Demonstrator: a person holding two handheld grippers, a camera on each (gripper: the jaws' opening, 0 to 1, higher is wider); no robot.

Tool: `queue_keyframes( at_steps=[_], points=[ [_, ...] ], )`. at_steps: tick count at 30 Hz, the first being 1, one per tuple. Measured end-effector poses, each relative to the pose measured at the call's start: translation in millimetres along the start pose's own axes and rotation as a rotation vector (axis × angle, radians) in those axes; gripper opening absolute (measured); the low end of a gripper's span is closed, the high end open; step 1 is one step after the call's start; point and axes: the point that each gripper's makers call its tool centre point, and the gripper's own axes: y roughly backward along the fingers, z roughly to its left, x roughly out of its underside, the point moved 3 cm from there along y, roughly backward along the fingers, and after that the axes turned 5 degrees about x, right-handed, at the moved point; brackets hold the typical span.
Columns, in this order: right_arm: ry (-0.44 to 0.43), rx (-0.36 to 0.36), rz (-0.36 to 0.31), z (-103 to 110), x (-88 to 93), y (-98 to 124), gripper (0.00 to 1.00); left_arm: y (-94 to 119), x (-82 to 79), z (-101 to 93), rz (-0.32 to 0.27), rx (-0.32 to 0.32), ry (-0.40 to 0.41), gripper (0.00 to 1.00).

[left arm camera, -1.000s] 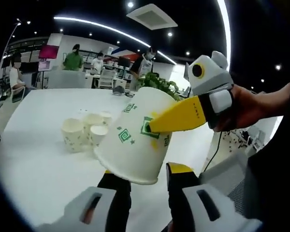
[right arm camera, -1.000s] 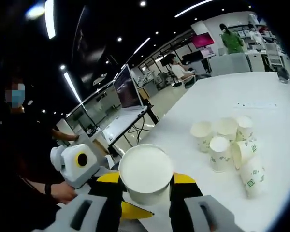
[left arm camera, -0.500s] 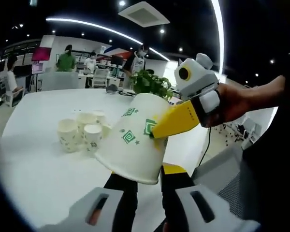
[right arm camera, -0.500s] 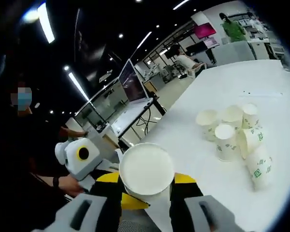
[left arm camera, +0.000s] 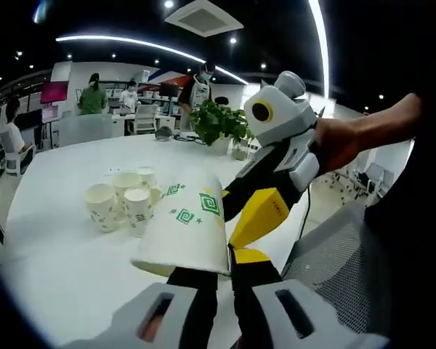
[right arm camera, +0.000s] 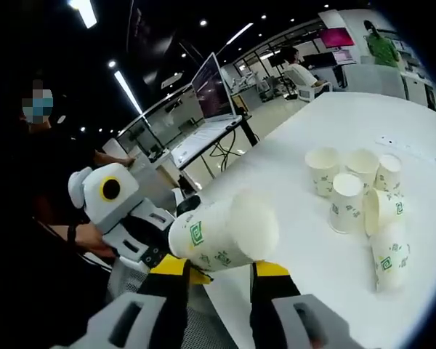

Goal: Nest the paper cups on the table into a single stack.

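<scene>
Jaws of the left gripper [left arm camera: 218, 270] are seen nearly together, pinched on the rim wall of a paper cup [left arm camera: 185, 229] printed with green motifs. Jaws of the right gripper [right arm camera: 219, 280] stand apart on either side of that same cup [right arm camera: 221, 233], with yellow tips below its wall; firm contact cannot be confirmed.

Compared with the view of half a second ago, the right gripper's yellow jaw is no longer pressed onto the cup's side in the left gripper view; it is now found beside and below the cup. In the right gripper view the cup has turned from mouth-on to side-on. A handover to the left gripper is judged to have taken place, so the cup is carried by the left alone.

A white table [left arm camera: 51, 254] bears the remaining cups. One cluster of upright paper cups [right arm camera: 349, 182] stands well apart from the held cup, and a lying stack [right arm camera: 389, 254] rests just beside them. Nesting is judged far from complete.
</scene>
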Motion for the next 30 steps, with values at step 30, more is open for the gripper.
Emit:
queue_keyframes(
  at_steps=[30],
  points=[
    [-0.018,-0.018,-0.025,0.2,-2.8,1.0,0.38,-2.8,22.8,3.3,0.115,-0.009,-0.058,0.0]
  ],
)
